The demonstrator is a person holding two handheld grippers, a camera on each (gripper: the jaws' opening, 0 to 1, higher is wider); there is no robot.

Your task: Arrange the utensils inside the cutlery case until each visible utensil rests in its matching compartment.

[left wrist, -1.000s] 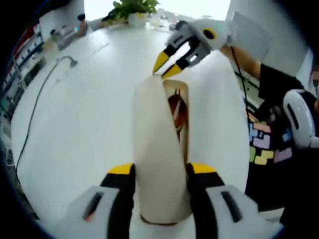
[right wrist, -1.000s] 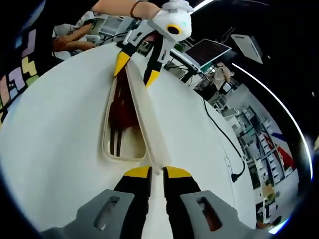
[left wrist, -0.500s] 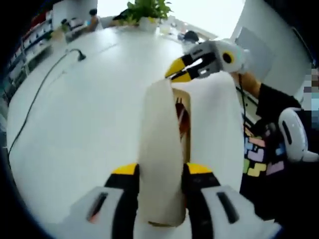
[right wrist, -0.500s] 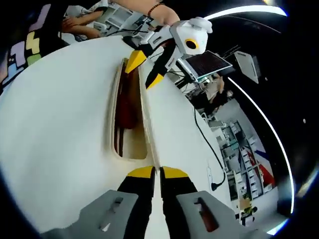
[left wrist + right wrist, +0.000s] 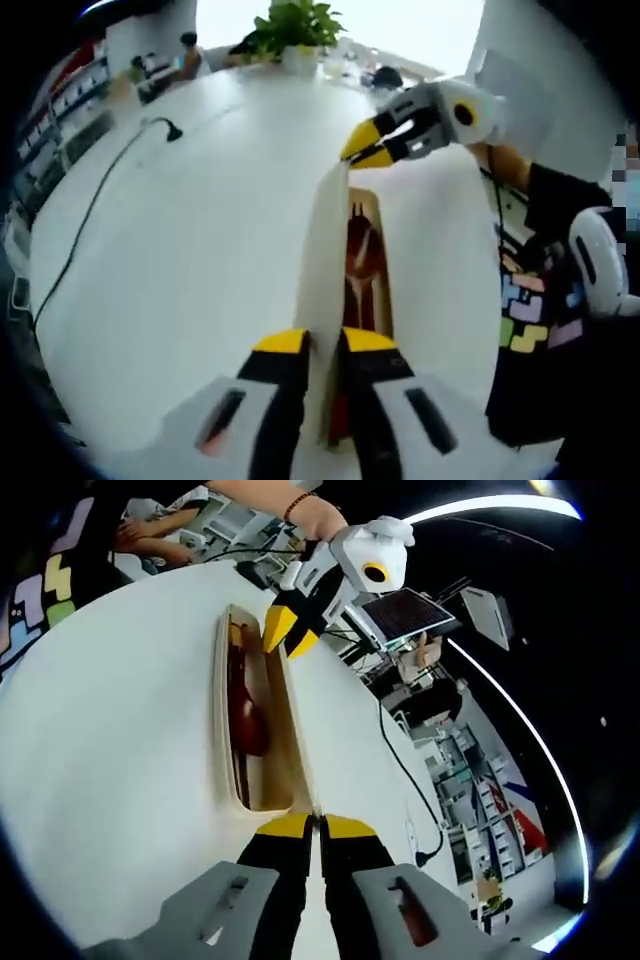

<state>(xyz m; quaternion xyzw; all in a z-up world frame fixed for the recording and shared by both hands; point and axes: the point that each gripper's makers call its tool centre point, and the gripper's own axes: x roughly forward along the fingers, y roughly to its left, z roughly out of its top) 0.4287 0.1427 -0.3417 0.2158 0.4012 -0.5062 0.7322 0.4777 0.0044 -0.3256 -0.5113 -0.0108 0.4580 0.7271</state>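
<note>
Running from 6 o'clock up to 12 o'clock in the left gripper view, the cutlery case [image 5: 375, 270] lies on the white surface [image 5: 180, 260] with its long axis pointing straight away from the camera. Its cream lid [image 5: 322, 300] stands on edge along the case's 9 o'clock side, and the left tool [image 5: 322, 345] is pinched on the lid's near end. At 1 o'clock the right tool [image 5: 362, 152] nips the lid's far tip. Dark red utensils [image 5: 360, 255] lie lengthwise in the open tray. Half a second ago the lid showed its broad face and hid most of the tray; now it shows edge-on.

Seen from the opposite end in the right gripper view, the case [image 5: 222, 730] stretches from 6 o'clock toward 12 o'clock. The right tool [image 5: 312, 825] is closed on the near lid [image 5: 292, 720] edge, and the left tool [image 5: 285, 635] grips the far end at 12 o'clock. A red spoon-like piece [image 5: 245, 720] lies along the tray, though I cannot make out separate compartments. Against the earlier picture, more of the tray interior is exposed.
</note>
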